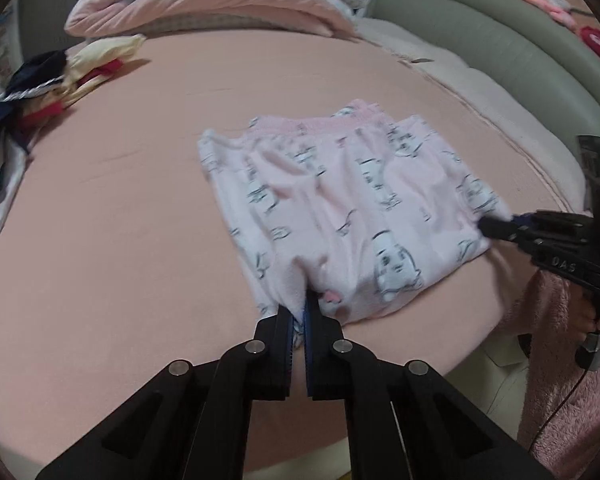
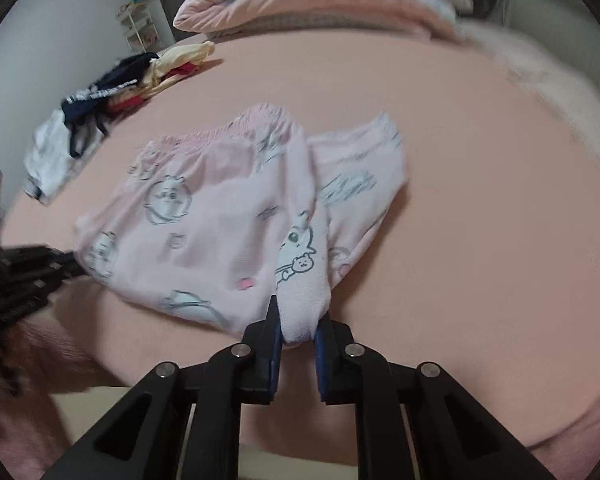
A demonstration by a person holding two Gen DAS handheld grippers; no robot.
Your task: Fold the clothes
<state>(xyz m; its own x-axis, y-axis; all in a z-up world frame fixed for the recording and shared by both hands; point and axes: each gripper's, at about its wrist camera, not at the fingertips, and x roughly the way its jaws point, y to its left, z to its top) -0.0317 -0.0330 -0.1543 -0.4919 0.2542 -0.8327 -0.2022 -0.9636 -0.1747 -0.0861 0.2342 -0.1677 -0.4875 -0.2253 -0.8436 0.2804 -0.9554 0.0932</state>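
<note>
A pair of pink pyjama pants with cartoon prints lies folded on the pink bed, waistband at the far side; it also shows in the right wrist view. My left gripper is shut on the near left corner of the pants. My right gripper is shut on a bunched near right corner. The right gripper shows in the left wrist view at the pants' right edge. The left gripper shows in the right wrist view at the pants' left edge.
A heap of unfolded clothes lies at the far left of the bed, also in the right wrist view. Folded pink quilts are piled at the back. A grey padded headboard runs along the right.
</note>
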